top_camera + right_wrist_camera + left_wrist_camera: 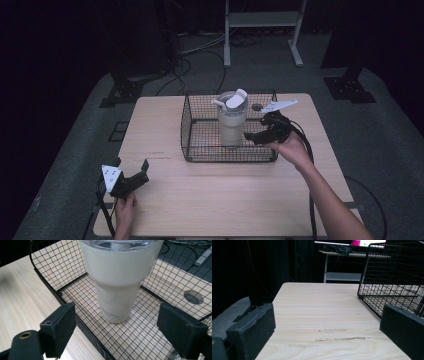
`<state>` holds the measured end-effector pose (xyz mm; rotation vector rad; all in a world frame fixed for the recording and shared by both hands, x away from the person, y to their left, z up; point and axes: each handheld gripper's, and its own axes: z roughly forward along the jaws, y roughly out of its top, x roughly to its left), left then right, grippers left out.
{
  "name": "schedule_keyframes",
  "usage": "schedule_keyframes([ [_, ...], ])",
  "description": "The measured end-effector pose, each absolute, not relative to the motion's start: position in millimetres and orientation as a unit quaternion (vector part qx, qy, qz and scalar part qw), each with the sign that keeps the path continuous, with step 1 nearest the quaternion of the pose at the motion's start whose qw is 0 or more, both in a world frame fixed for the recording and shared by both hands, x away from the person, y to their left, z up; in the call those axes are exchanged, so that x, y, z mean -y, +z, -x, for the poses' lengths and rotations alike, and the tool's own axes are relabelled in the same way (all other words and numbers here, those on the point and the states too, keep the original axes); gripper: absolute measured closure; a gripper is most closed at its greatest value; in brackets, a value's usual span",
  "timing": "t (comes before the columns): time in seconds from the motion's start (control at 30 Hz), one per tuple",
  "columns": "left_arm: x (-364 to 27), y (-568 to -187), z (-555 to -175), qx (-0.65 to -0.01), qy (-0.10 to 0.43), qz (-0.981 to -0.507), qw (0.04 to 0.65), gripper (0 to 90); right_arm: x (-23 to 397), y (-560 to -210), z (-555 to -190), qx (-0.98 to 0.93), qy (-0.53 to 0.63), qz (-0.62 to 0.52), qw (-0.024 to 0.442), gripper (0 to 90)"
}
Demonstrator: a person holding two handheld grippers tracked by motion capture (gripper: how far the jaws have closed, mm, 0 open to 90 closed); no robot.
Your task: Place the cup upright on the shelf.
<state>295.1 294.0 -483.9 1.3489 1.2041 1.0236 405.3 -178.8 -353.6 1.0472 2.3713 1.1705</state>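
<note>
Standing upright inside the wire basket [187,125], the cream tumbler [231,125] faces the released right gripper [116,332]; the high view adds its lid and the left gripper [131,170], also released, on the table [225,200].

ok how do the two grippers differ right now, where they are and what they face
The right gripper is raised at the wire basket, jaws open toward the white tumbler standing inside. The left gripper sits low near the table's front left corner, facing bare wood beside the basket. Both are open and hold nothing.
</note>
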Motion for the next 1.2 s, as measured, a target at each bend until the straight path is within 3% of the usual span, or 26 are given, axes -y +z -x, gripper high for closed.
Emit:
schedule_keyframes([
  [1.2, -291.9, -483.8, -295.7, -0.495, 0.429, -0.565, 0.502, 0.0, 227.2, -328.2, -361.4, -0.815, 0.431, -0.341, 0.183, 15.3],
])
